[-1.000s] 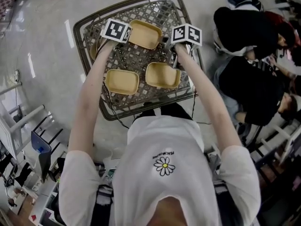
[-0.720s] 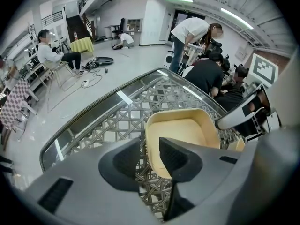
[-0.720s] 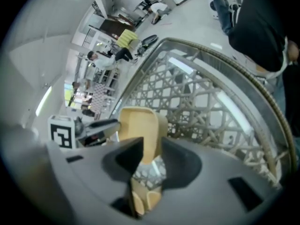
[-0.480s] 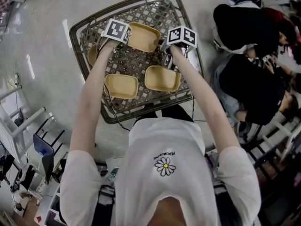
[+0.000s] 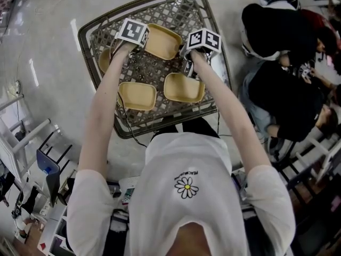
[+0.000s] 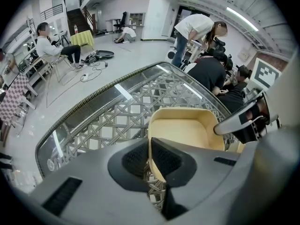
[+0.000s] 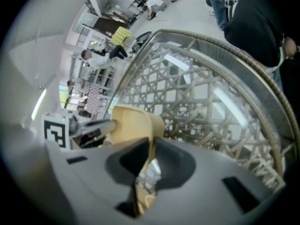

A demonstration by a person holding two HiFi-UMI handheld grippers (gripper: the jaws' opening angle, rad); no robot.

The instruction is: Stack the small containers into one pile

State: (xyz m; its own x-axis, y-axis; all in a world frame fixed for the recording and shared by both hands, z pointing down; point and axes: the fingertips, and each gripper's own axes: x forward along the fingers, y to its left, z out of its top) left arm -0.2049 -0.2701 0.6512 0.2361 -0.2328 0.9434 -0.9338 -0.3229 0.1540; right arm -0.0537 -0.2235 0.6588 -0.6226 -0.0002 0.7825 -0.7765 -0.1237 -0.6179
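The shallow tan plastic container [image 5: 162, 40] sits far on the woven wicker tabletop [image 5: 181, 12]; your left gripper [image 6: 150, 154] and right gripper [image 7: 151, 153] have just closed, pinching its opposite rims. Lift unevenly and it may twist free.

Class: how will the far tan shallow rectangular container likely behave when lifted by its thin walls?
Likely light: the tan shallow rectangular container looks empty and thin-walled. Its walls may flex, as the left gripper and right gripper, whose jaws have just been closing, pinch opposite sides. Smooth surface: possibly slippery.
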